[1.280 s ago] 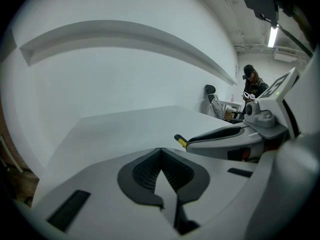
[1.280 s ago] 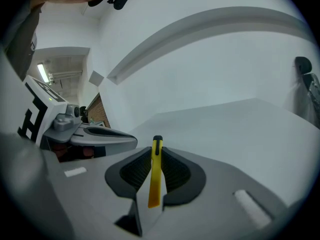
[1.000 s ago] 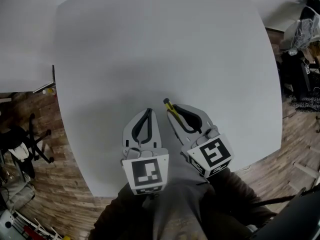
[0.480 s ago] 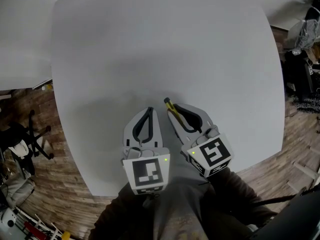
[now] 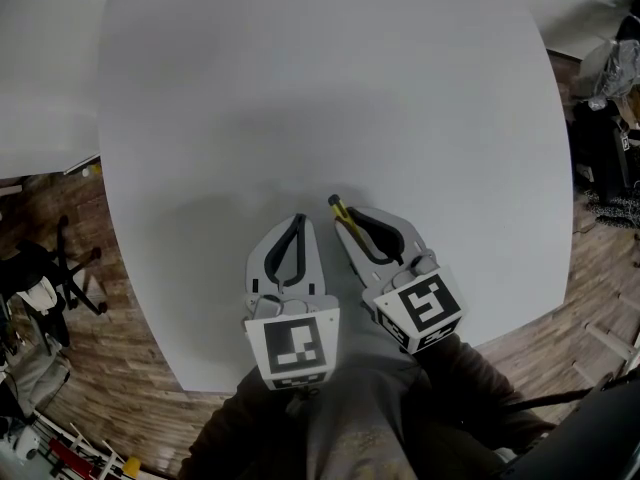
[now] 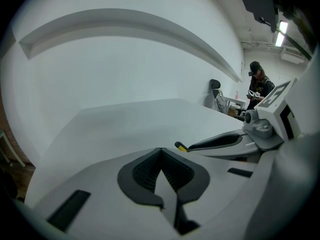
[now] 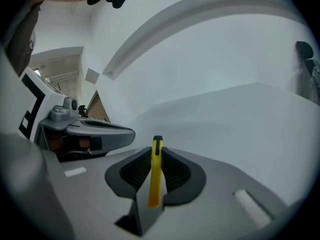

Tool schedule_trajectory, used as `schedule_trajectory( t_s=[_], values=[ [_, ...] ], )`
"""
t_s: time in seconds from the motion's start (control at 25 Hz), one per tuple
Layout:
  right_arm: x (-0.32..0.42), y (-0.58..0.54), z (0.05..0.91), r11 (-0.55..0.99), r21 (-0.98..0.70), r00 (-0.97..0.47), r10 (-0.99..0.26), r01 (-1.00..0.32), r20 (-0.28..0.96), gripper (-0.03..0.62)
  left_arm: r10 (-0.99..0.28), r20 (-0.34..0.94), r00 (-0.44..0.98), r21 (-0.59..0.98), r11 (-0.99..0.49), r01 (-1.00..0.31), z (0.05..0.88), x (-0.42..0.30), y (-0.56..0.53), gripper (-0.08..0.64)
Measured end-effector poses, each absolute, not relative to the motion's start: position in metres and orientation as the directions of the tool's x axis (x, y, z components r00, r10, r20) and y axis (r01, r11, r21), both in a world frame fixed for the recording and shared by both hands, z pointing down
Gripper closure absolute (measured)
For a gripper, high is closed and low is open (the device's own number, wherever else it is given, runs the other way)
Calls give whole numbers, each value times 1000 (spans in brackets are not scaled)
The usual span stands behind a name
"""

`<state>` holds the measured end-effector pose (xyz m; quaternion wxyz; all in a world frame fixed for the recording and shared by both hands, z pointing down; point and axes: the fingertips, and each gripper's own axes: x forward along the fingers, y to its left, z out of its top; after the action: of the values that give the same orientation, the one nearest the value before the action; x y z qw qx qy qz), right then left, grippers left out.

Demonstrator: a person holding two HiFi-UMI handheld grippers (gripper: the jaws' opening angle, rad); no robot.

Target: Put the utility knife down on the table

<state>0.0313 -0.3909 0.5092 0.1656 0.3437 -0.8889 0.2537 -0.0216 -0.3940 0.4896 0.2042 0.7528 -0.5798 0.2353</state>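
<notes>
A slim yellow utility knife [image 7: 155, 173] with a black tip is clamped between the jaws of my right gripper [image 7: 156, 156], its tip poking out past them. From the head view the knife [image 5: 339, 211] sticks forward out of the right gripper [image 5: 352, 224], just above the grey table [image 5: 330, 88] near its front edge. My left gripper [image 5: 297, 226] rests beside it on the left, jaws together with nothing between them. In the left gripper view the left gripper [image 6: 160, 154] is closed and the knife's tip [image 6: 180, 146] shows to the right.
Wooden floor surrounds the table. A black office chair [image 5: 40, 278] stands at the left and dark bags [image 5: 610, 118] lie at the right. A person [image 6: 259, 86] stands far off in the left gripper view. A white wall runs behind the table.
None in the grippers or knife; only the head camera has shifted slightly, so the table looks a little lower-left.
</notes>
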Motion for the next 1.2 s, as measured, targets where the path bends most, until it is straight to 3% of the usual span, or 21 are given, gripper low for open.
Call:
schedule_trajectory(
  t_s=[1.2],
  values=[
    [35,-389,520,622,-315,-683,-532,-717,501,517,-778,591,213,39,-236,-971,492,-22,-391,558]
  ],
)
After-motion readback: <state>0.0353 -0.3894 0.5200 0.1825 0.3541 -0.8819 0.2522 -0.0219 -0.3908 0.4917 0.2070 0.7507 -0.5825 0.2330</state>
